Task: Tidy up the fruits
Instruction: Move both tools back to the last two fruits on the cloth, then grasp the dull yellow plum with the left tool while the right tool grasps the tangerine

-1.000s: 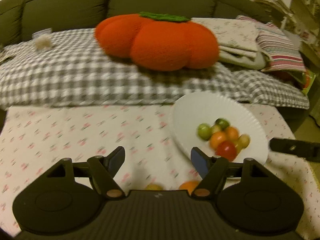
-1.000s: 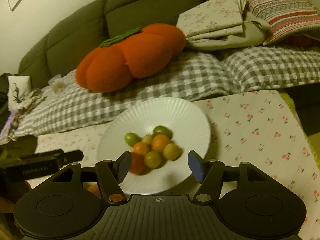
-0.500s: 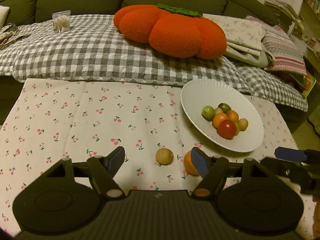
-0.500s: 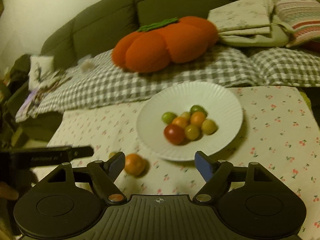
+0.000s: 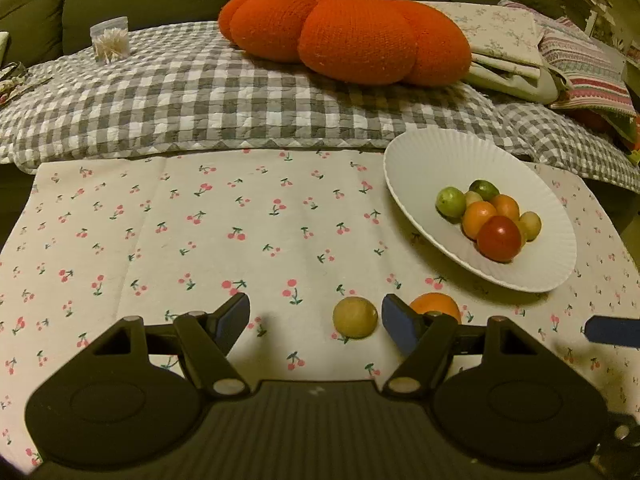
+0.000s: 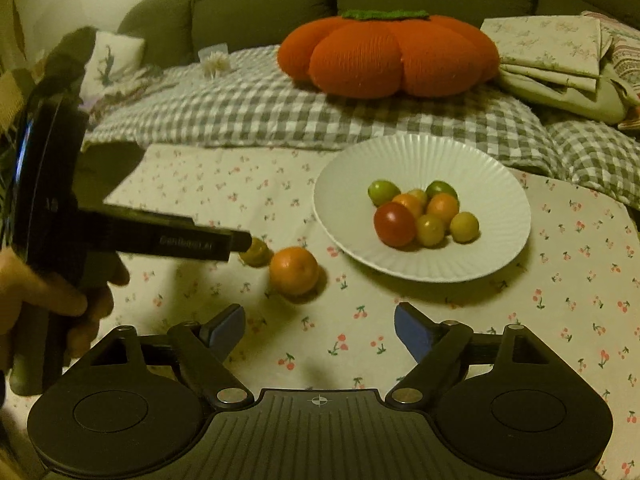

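A white fluted plate on the cherry-print cloth holds several small fruits, with a red tomato in front. Two fruits lie loose on the cloth in front of the plate: a yellow-brown one and an orange one. My left gripper is open and empty; the yellow-brown fruit lies just inside its right finger and the orange one is partly hidden behind that finger. My right gripper is open and empty, near the orange fruit.
A grey checked quilt borders the cloth at the back, with a big orange pumpkin cushion and folded linens on it. A small clear bag sits far left. The sofa back rises behind.
Both grippers have drawn back from the plate. The two loose fruits have come into full view. The left gripper now sits closer to them, with both grippers still open.
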A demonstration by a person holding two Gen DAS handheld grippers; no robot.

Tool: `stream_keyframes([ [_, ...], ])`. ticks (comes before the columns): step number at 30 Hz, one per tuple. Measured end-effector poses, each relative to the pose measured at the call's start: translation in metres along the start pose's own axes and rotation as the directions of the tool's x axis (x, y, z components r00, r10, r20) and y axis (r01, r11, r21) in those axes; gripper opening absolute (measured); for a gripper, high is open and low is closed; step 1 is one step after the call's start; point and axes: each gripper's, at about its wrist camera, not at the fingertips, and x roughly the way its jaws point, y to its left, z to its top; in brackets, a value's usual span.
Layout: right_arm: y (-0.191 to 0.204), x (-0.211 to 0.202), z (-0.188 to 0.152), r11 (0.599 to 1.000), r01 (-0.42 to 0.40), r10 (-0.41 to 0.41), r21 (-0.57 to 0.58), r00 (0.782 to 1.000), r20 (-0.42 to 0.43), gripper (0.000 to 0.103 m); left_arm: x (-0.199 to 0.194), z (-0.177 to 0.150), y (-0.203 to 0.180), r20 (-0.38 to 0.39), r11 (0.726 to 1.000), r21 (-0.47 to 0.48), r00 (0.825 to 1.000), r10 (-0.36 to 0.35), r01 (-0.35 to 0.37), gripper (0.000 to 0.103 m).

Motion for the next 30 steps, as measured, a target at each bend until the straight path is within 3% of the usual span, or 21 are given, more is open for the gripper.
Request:
stream_keyframes([
  [8, 0.001, 0.01, -0.002, 1.0, 0.009, -0.009, -0.014, 1.0, -0.022, 0.084, 0.01, 0.0, 0.003, -0.022, 0.998, -0.058, 0.999, -0.036, 0.035, 0.071],
  [13, 0.005, 0.015, -0.005, 0.999, 0.01, -0.012, -0.033, 0.999, -0.038, 0.084, 0.018, 0.0, 0.007, -0.031, 0.989, -0.12, 0.996, -0.085, 0.081, 0.066],
  [15, 0.007, 0.016, -0.005, 0.999, 0.012, -0.013, -0.04, 0.999, -0.039, 0.084, 0.021, 0.0, 0.009, -0.034, 0.985, -0.146, 0.994, -0.1, 0.094, 0.055],
  [22, 0.006, 0.018, -0.005, 0.999, 0.014, -0.016, -0.04, 0.999, -0.04, 0.084, 0.026, -0.001, 0.009, -0.025, 0.983, -0.157, 0.995, -0.096, 0.091, 0.048],
  [25, 0.007, 0.018, -0.005, 0.999, 0.014, -0.016, -0.042, 0.999, -0.04, 0.084, 0.024, -0.003, 0.003, -0.012, 0.989, -0.123, 0.996, -0.09, 0.087, 0.034],
  [26, 0.007, 0.019, -0.005, 0.999, 0.014, -0.016, -0.043, 0.999, -0.041, 0.084, 0.024, -0.002, 0.001, -0.014, 0.991, -0.108, 0.997, -0.08, 0.078, 0.025],
  [30, 0.007, 0.021, -0.006, 0.999, 0.022, -0.023, -0.047, 0.999, -0.035, 0.084, 0.021, 0.0, 0.001, -0.036, 0.991, -0.112, 0.997, -0.071, 0.067, 0.025],
])
